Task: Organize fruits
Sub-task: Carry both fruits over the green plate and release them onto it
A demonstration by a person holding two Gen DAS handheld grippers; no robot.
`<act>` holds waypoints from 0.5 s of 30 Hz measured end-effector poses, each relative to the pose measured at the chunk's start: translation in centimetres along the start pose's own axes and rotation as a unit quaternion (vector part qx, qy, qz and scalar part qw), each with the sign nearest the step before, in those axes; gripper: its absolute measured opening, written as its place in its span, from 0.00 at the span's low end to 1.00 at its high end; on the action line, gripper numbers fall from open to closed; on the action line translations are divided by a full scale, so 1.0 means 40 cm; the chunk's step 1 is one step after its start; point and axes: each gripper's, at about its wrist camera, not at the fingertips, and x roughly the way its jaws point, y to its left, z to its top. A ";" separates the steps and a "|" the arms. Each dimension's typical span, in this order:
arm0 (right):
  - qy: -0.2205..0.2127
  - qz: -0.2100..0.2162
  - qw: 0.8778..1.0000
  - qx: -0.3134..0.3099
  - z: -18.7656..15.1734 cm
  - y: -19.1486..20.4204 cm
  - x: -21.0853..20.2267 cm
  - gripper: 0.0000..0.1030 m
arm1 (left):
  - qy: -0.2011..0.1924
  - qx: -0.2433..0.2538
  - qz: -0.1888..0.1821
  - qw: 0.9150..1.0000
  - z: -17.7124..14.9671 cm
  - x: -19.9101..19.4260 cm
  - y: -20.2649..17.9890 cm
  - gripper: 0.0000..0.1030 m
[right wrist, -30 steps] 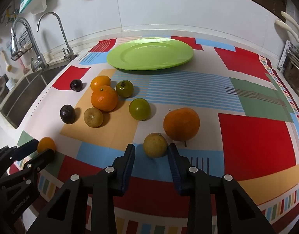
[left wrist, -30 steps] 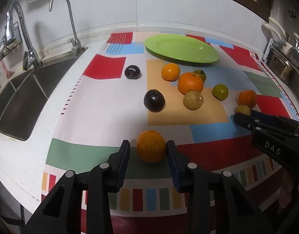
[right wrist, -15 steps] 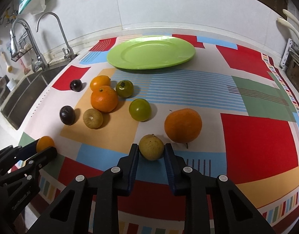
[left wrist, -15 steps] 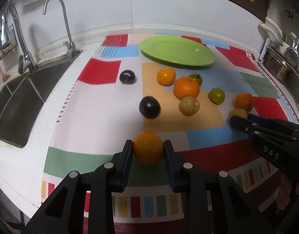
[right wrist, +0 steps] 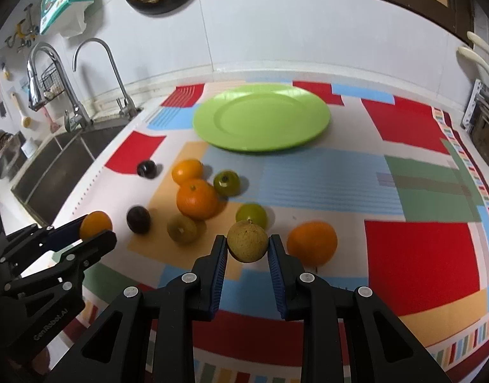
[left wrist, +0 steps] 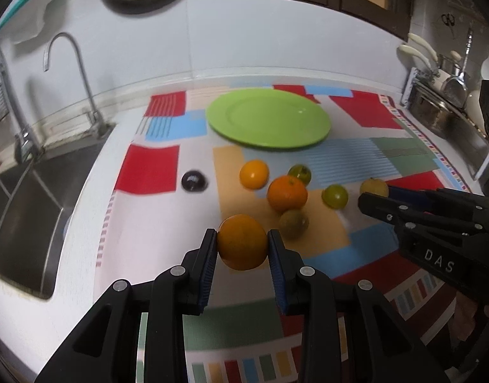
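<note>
So my left gripper (left wrist: 242, 244) was clamped on an orange (left wrist: 242, 242) and my right gripper (right wrist: 247, 247) was pinching a brownish-yellow fruit (right wrist: 247, 240), both held up off the patchwork cloth (right wrist: 419, 249). The green plate (right wrist: 262, 116) sat empty at the back near the wall. Between me and it lay a loose cluster: two oranges, two green fruits, a brown one and two dark plums (right wrist: 138, 219). A bigger orange (right wrist: 312, 242) sat just right of my right gripper. Sink (left wrist: 21, 210) was off left.
</note>
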 end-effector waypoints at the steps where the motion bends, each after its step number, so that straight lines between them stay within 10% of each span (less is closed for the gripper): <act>1: -0.003 -0.001 1.000 -0.001 0.006 0.004 -0.002 0.27 | -0.002 0.003 -0.003 1.000 0.010 0.003 0.001 0.31; 15: -0.026 0.002 1.000 -0.003 0.139 0.030 0.019 0.27 | -0.030 0.064 -0.047 0.996 0.184 0.065 0.032 0.31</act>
